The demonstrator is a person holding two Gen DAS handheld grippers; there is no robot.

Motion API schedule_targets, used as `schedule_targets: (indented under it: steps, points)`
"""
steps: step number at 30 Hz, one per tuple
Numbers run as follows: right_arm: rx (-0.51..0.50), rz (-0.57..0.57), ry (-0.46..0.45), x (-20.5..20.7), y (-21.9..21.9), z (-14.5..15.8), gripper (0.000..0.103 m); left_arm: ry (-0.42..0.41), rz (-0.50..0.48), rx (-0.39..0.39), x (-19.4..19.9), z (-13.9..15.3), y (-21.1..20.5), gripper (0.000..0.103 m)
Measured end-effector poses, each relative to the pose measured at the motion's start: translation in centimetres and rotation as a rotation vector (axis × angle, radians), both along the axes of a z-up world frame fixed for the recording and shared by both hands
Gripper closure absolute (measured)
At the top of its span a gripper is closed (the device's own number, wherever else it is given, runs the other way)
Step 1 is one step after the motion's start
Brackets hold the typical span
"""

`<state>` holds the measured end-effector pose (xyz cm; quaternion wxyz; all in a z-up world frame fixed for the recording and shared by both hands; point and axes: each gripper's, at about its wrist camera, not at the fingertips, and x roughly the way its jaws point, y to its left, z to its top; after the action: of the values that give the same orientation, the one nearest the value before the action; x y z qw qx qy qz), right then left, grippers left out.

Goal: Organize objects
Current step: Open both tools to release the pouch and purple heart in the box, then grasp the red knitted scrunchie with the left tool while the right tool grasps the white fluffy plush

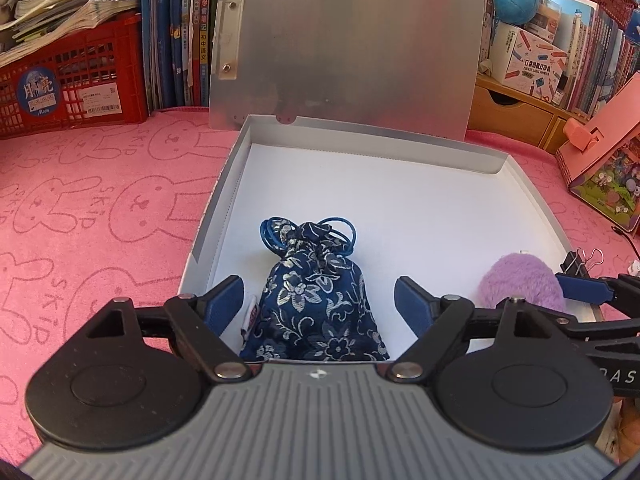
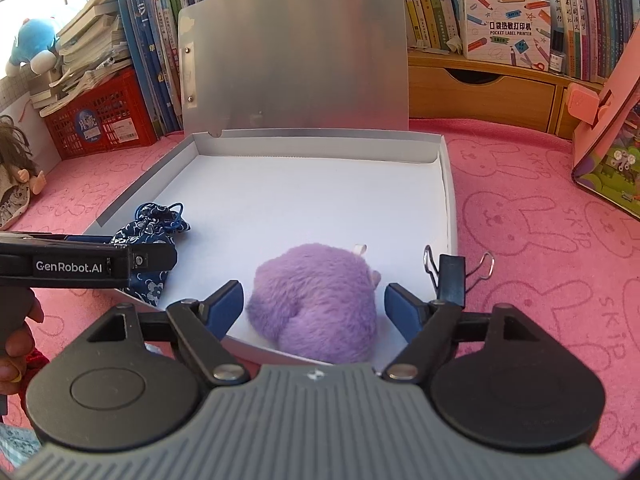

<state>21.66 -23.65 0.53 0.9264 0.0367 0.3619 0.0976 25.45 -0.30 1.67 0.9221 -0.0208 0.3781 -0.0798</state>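
A dark blue floral drawstring pouch (image 1: 320,300) lies in the near left part of an open silver box (image 1: 520,184) with a white floor. My left gripper (image 1: 320,300) is open, its blue pads either side of the pouch without touching it. A purple fluffy toy (image 2: 316,300) lies in the box near its front edge. My right gripper (image 2: 314,300) is open around the toy, pads apart from it. The pouch (image 2: 152,232) and box (image 2: 448,200) show in the right wrist view, the toy (image 1: 520,284) in the left wrist view.
A black binder clip (image 2: 452,276) sits on the box's right front rim. The box lid (image 2: 296,48) stands upright behind. A pink bunny-print cloth (image 1: 80,220) covers the table. A red crate (image 1: 76,80), books, a wooden drawer unit (image 2: 480,88) and a pink toy house (image 1: 600,168) ring the table.
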Motion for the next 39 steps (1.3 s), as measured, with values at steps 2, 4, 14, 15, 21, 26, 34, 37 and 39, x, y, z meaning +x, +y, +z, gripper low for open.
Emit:
schedule_targets:
  steps: [2, 4, 14, 15, 21, 26, 34, 37, 39]
  points:
    - [0.001, 0.000, -0.009, -0.3, -0.1, 0.3, 0.014, -0.018, -0.004, 0.010, -0.5, 0.6, 0.0, 0.013]
    - [0.002, -0.002, -0.018, -0.7, -0.1, 0.8, 0.013, -0.039, -0.011, 0.009, -1.1, 1.2, 0.1, 0.012]
    - [-0.010, 0.020, -0.113, -4.8, -1.3, 2.9, 0.010, -0.145, -0.043, -0.008, -6.2, 4.0, 1.1, 0.008]
    - [-0.012, 0.022, -0.120, -5.2, -1.5, 3.0, 0.010, -0.153, -0.046, -0.009, -6.8, 4.0, 1.3, 0.008]
    - [-0.008, 0.032, -0.164, -8.2, -2.4, 3.1, 0.008, -0.188, -0.042, -0.018, -10.5, 3.5, 2.2, 0.007]
    - [-0.004, 0.034, -0.189, -10.4, -2.7, 2.4, 0.004, -0.212, -0.037, -0.009, -13.8, 2.3, 2.8, 0.007]
    - [-0.072, 0.044, -0.217, -13.2, -1.8, 0.3, 0.000, -0.229, -0.048, 0.034, -17.0, 0.3, 2.9, 0.007]
    - [-0.078, 0.046, -0.221, -13.7, -1.5, -0.3, 0.000, -0.234, -0.042, 0.048, -17.6, -0.4, 2.8, 0.006]
    - [-0.072, 0.041, -0.218, -13.8, -1.5, -0.7, 0.000, -0.241, -0.037, 0.059, -17.8, -0.7, 2.8, 0.006]
